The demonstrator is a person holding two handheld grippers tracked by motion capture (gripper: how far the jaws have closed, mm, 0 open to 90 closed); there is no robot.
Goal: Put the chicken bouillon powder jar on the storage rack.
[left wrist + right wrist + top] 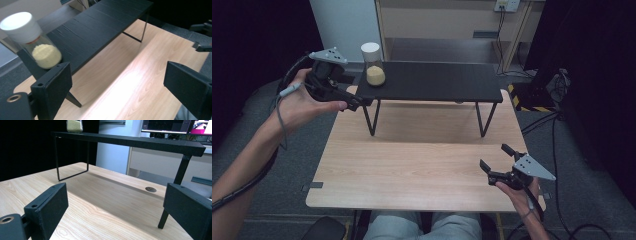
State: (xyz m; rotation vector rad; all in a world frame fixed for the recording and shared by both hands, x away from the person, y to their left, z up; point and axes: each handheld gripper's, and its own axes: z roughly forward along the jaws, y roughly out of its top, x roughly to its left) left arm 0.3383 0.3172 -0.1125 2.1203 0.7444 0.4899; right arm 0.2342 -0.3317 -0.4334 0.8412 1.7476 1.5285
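From above, a jar point(373, 64) of yellow powder stands on the left end of a black shelf point(432, 81) on the counter point(412, 165). The left hand-held gripper point(357, 102) is just beside it, jaws wide. The right hand-held gripper point(494, 162) hangs over the counter's near right corner.

In the left gripper view, the jar point(32, 41) is close to the left jaw.

In the right gripper view, the jaws stand wide, with the jar point(74, 126) far off.

Shelf point(432, 80): stood on the table point(412, 170), along its far half.
Jar point(374, 64): stood on the shelf's left end.
Left gripper point(354, 102): was at the shelf's left end, near the jar.
Right gripper point(497, 162): was over the table's near right corner, well apart from the shelf.
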